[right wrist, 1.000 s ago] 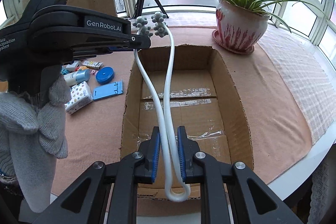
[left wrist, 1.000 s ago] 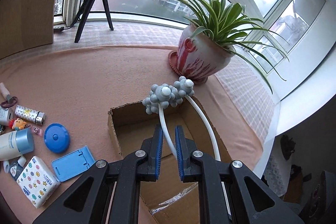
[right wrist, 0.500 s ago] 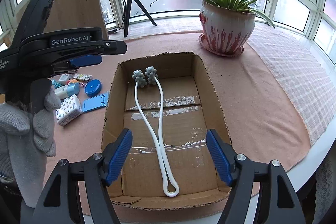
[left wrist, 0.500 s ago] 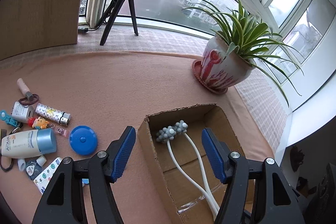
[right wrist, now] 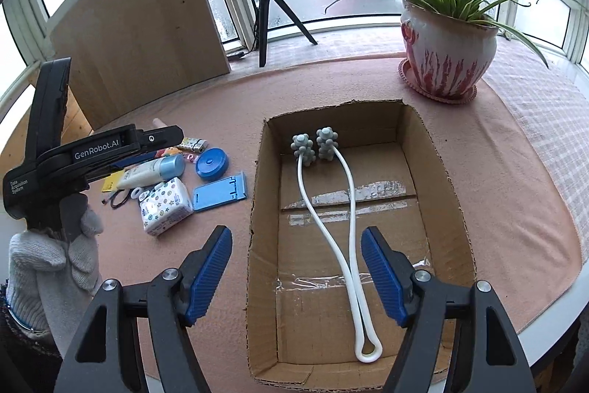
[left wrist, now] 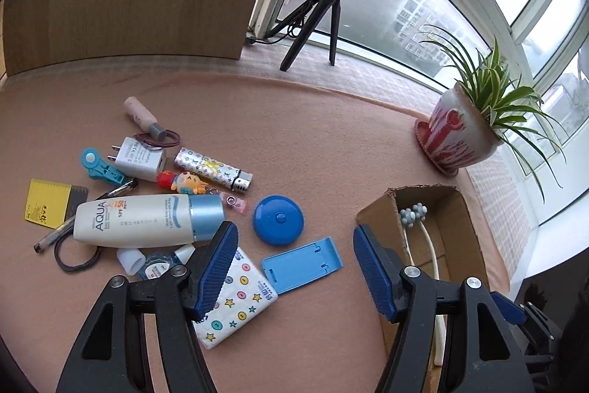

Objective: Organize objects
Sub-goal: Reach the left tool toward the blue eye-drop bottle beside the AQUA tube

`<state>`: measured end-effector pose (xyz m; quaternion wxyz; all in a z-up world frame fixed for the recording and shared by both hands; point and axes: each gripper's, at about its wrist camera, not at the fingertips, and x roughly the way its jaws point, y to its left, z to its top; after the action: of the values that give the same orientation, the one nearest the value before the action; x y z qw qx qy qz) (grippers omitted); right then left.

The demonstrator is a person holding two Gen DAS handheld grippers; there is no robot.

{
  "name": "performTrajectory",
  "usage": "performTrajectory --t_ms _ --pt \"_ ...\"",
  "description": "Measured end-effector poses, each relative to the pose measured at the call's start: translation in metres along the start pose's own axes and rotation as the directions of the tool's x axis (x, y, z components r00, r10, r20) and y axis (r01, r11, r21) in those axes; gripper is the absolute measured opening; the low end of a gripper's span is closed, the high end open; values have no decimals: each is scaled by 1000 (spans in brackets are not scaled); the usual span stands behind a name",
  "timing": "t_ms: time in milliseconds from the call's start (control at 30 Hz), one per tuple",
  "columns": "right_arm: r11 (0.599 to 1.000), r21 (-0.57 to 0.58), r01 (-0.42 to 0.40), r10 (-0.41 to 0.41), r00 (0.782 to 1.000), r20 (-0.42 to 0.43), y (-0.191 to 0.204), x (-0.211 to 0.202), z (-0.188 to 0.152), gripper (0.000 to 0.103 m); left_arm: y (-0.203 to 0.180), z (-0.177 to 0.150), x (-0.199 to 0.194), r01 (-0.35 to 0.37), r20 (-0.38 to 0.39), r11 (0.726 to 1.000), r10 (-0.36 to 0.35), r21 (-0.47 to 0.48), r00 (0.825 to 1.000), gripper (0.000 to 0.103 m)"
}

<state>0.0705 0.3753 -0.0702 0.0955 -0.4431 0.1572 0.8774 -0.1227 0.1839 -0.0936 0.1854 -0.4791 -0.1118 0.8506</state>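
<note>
The cardboard box [right wrist: 434,172] served as the collecting place, standing open-topped on the pink cloth [right wrist: 515,201] so that things could be dropped in from above. Inside it, along the floor, lay the white massager [right wrist: 348,194], its two grey knobbed heads at the far wall and its looped end near the front wall; its length probably explains why it lay lengthwise. Above the box's near end hung the right gripper [right wrist: 296,277], jaws spread wide with nothing between them, free of the massager. To the left of the box, the left gripper [left wrist: 292,267], jaws likewise spread and empty, pointed down at the loose clutter, seemingly to choose a next piece. Closest to the box lay the light-blue phone stand [left wrist: 302,264], just beside it the patterned tissue pack [left wrist: 239,297] and the round blue tape measure [left wrist: 278,220]; farther left, the sunscreen bottle [left wrist: 143,218], the lighter [left wrist: 213,170] and the white charger [left wrist: 141,159] were still waiting.
</note>
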Motion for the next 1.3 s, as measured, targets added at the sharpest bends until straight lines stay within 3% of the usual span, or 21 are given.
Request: performTrajectory --t_ms 200,367,733,1000,1133,1300 --pt "998 -11 -59 59 998 -15 25 10 10 69 50 4 -8 -54 -11 996 53 -65 999 69" --pt "996 -20 -82 82 996 -26 44 17 14 69 80 17 4 -87 -67 993 82 -74 994 68" --pt "998 -6 -67 66 997 -39 64 22 12 69 90 44 61 -161 -202 983 176 89 963 58" --pt "998 32 -44 46 998 -49 63 25 9 69 86 49 79 -95 -251 986 127 136 960 58" --pt "999 20 -33 34 999 -42 69 23 10 69 79 31 80 -92 -263 973 147 210 954 47" --pt "999 9 -31 31 999 -43 75 23 11 69 77 7 66 -65 -271 963 138 263 953 43"
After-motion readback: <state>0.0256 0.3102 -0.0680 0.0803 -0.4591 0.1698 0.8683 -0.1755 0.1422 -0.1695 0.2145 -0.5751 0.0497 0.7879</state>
